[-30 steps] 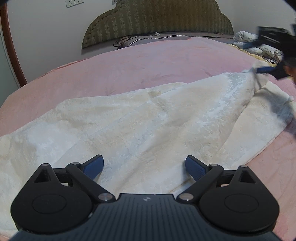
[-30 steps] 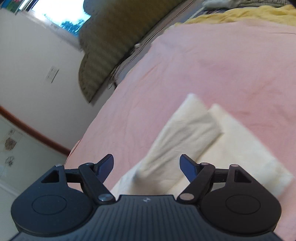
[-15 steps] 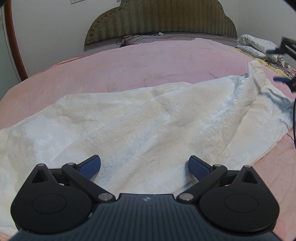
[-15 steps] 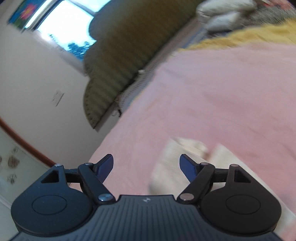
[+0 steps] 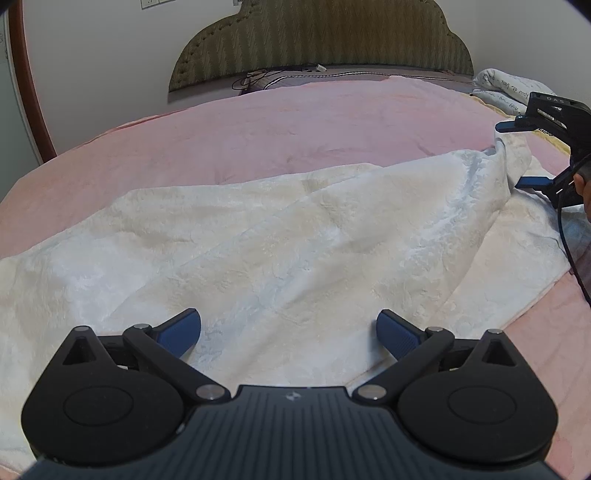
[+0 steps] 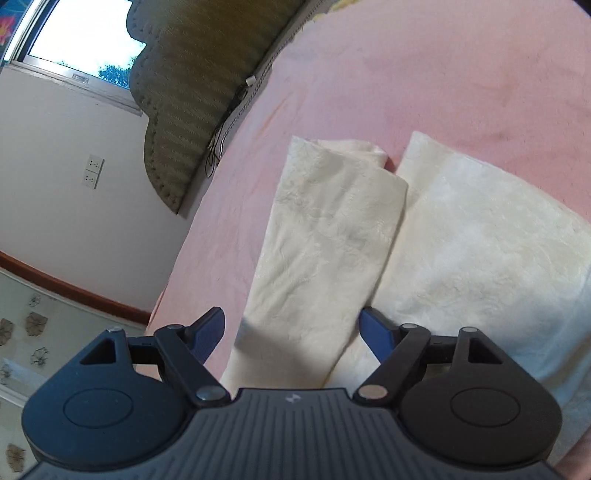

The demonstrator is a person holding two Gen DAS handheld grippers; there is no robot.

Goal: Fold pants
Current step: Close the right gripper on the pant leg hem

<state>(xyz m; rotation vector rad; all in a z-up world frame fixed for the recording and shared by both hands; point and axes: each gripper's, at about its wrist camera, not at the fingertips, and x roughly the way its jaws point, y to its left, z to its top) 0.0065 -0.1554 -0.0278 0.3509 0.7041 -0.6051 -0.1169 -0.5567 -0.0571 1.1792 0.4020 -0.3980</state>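
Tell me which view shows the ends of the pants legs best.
The right wrist view. Both leg ends of the cream pants lie side by side on the pink bedspread, their edges clearly visible. The left wrist view shows the pants as one broad spread, with no leg ends visible.

A pink bedspread (image 5: 295, 125) is seen backed by an olive padded headboard (image 5: 321, 33), with wall sockets (image 6: 92, 171) and a bright window (image 6: 74, 44) shown beside it.
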